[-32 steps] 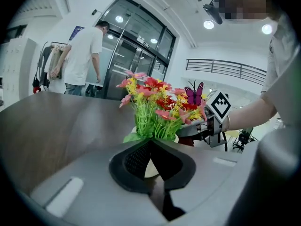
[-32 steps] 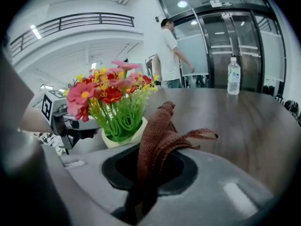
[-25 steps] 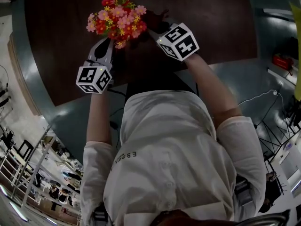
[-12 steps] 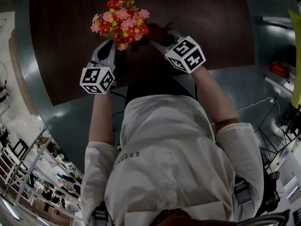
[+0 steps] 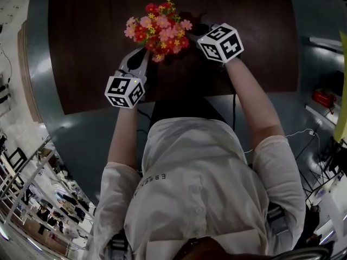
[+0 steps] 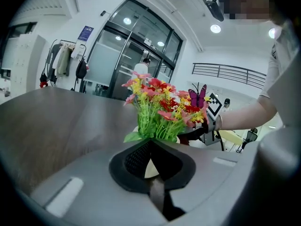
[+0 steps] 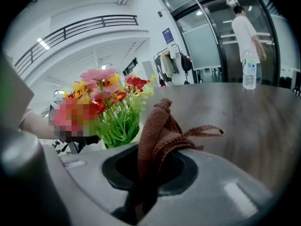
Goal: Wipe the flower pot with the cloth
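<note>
Two grippers flank the flower pot, which stands upright on the dark wood-grain table, its pink, red and yellow flowers rising straight up on green stems. The left gripper is clenched on the pot's smooth pale rim. The right gripper grasps a brown ribbed-knit cloth, bunched and sticking upward.

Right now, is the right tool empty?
No, the right tool is shut on a brown cloth that sticks up from between its jaws.
</note>
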`<state>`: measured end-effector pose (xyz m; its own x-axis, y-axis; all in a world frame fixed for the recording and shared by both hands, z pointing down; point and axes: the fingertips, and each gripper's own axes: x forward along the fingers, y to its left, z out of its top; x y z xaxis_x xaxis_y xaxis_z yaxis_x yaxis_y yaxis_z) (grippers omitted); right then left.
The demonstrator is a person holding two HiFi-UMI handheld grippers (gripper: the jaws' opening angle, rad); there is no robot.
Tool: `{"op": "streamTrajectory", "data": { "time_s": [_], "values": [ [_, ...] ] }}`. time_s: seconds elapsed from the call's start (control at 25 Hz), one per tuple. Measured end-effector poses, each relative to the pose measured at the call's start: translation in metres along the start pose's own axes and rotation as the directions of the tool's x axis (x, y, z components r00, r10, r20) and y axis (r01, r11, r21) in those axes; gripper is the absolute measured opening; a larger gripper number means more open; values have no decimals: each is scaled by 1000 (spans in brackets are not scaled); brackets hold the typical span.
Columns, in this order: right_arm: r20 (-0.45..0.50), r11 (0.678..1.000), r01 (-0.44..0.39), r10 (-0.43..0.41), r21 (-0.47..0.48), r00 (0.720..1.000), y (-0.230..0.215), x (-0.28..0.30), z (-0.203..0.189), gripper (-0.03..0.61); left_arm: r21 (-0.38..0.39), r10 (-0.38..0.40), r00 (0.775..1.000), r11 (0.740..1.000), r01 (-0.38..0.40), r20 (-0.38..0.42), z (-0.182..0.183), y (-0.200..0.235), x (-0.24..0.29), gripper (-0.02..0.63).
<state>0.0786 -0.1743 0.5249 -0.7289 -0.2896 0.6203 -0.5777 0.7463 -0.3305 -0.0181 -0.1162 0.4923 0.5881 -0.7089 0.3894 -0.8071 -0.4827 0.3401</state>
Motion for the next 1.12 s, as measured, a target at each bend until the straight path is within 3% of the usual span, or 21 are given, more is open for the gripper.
{"op": "streamTrajectory", "data": {
  "time_s": [0.24, 0.44, 0.56, 0.64, 0.8, 0.96, 1.12],
  "values": [
    [-40, 997, -71, 72, 20, 997, 13, -6, -17, 52, -20, 2, 999, 1000, -2, 35, 3, 3, -2, 17],
    [-45, 989, -117, 122, 94, 992, 11, -19, -32, 52, -43, -12, 999, 999, 14, 49, 2, 1, -1, 17],
    [-41, 989, -103, 108, 108, 993, -2, -27, -27, 52, 11, -43, 999, 999, 43, 11, -2, -3, 0, 17],
    [-37, 991, -104, 107, 84, 994, -11, -26, -13, 52, 44, -61, 998, 997, 62, -9, -2, 0, 1, 16],
    [-47, 986, -165, 164, -11, 985, -22, -24, 16, 52, 16, -111, 993, 994, 111, -36, -4, -5, 3, 17],
    [-85, 964, -244, 235, -110, 968, -36, -3, 51, 52, -2, -127, 991, 992, 127, -53, 0, -3, 8, 15],
    [-130, 937, -316, 299, -147, 945, -44, 11, 63, 52, -45, -127, 988, 991, 123, -91, -2, -11, 13, 15]
  ]
}}
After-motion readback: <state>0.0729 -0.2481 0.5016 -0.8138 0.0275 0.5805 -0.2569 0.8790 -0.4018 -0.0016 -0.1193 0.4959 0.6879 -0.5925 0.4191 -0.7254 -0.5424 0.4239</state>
